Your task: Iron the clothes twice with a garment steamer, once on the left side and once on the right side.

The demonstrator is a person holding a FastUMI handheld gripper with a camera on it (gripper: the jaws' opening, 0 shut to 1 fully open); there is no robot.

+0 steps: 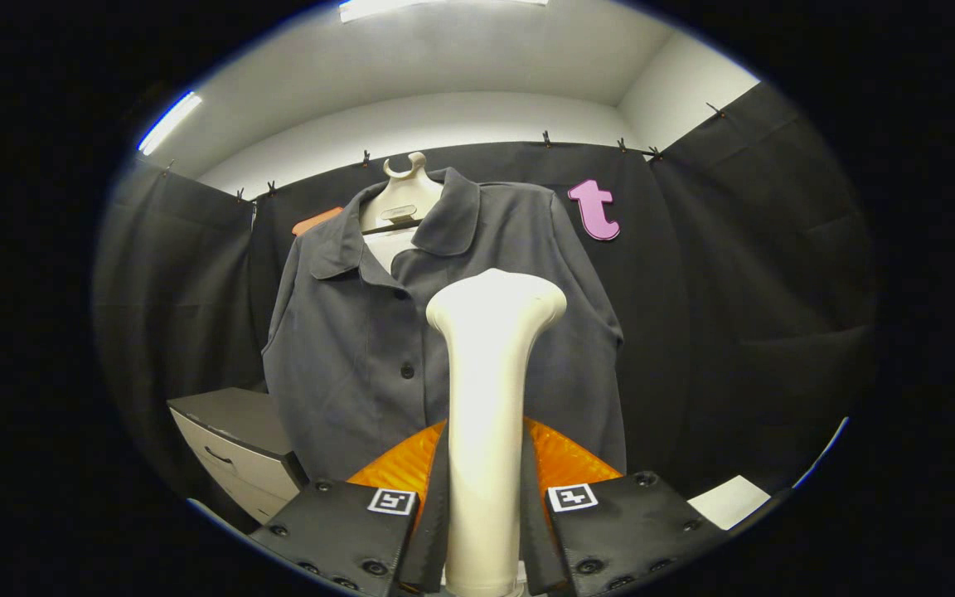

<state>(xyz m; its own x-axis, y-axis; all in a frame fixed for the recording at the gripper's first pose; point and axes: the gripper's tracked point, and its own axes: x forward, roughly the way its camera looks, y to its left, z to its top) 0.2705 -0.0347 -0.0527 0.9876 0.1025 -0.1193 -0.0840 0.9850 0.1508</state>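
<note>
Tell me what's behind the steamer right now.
The grey shirt on its hanger hangs behind the steamer, held between the gripper fingers. The steamer covers part of the shirt's front.

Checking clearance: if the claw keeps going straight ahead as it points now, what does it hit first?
The claw, shut on the steamer, points at the shirt. The steamer head would likely touch its front near the buttons first; depth is unclear.

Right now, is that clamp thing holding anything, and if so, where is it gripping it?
Yes. The gripper is shut on the garment steamer, both jaws pressing its upright handle low down, well below the wide head that points at the grey shirt.
</note>
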